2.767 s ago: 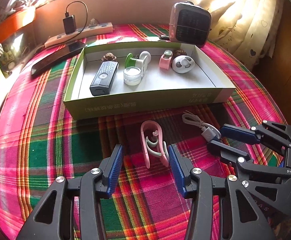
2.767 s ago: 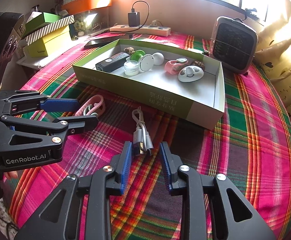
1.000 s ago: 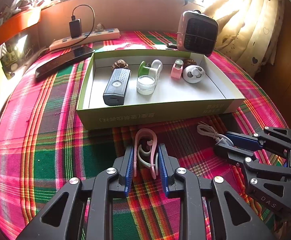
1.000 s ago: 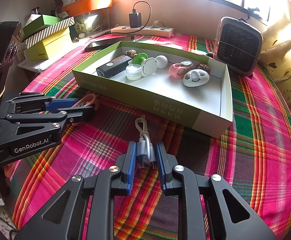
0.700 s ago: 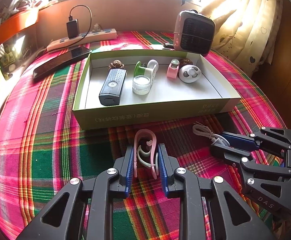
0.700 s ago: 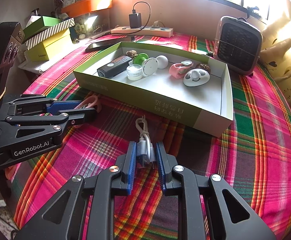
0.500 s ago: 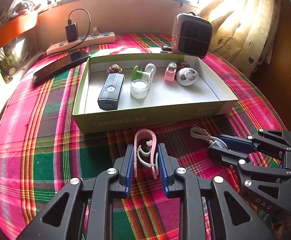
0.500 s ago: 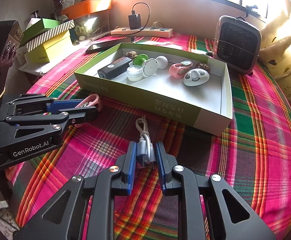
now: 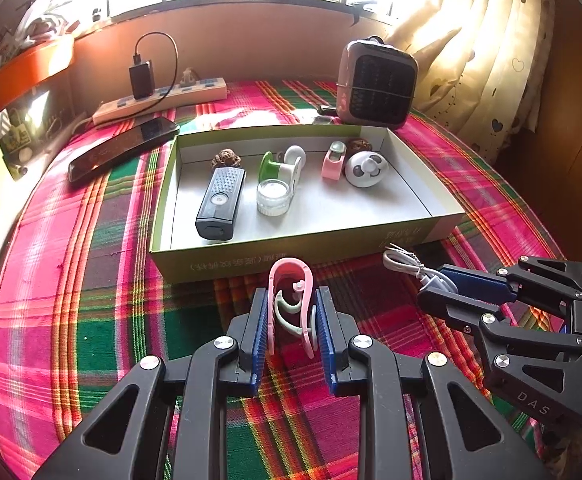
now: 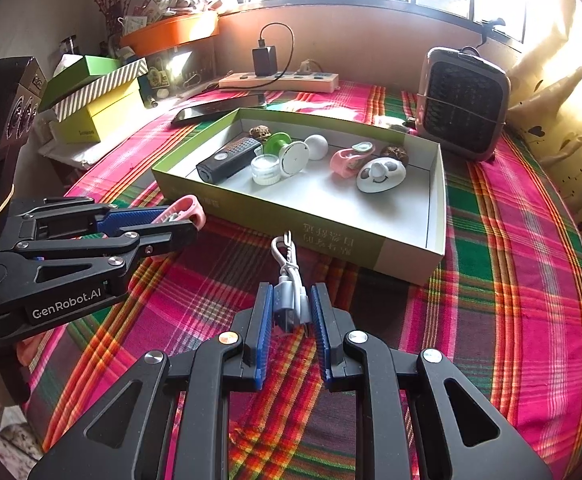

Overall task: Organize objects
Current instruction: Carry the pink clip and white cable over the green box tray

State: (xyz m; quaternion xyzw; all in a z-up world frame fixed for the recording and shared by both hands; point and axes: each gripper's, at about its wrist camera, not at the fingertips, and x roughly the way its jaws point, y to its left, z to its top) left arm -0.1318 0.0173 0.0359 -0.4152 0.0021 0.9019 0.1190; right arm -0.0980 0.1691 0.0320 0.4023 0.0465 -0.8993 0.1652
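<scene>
Your left hand-held gripper (image 9: 292, 322) is closed on the pink plastic loop-shaped clip with a pale green inner hook (image 9: 291, 300), its blue pads pressing both long sides while the rounded end points toward the far side, just short of the near wall of the shallow green cardboard box with a white inside (image 9: 443, 216). Your right hand-held gripper (image 10: 289, 314) is likewise clamped, holding the coiled white charging cable with grey plugs (image 10: 289, 280); the plugs sit between the pads and the looped end reaches toward the box. Both things are over the pink, green and red plaid cloth covering the surface (image 9: 91, 300), near the box and outside it. Inside the box you have a black rectangular gadget with a perforated top (image 9: 221, 202) at the left, a small clear round jar (image 9: 273, 198) beside it, a green and white spool-like piece (image 9: 279, 168) just behind the jar, and a pink ring-shaped item (image 9: 333, 160) next to a white oval fan-like toy (image 9: 367, 168) toward the right. Beyond the box stand a pinkish square heater with a dark grille (image 9: 377, 84) at the far right and a white power strip with a black charger plugged in (image 9: 159, 98) at the far left, with a dark phone (image 9: 123, 148) lying in front of it.
</scene>
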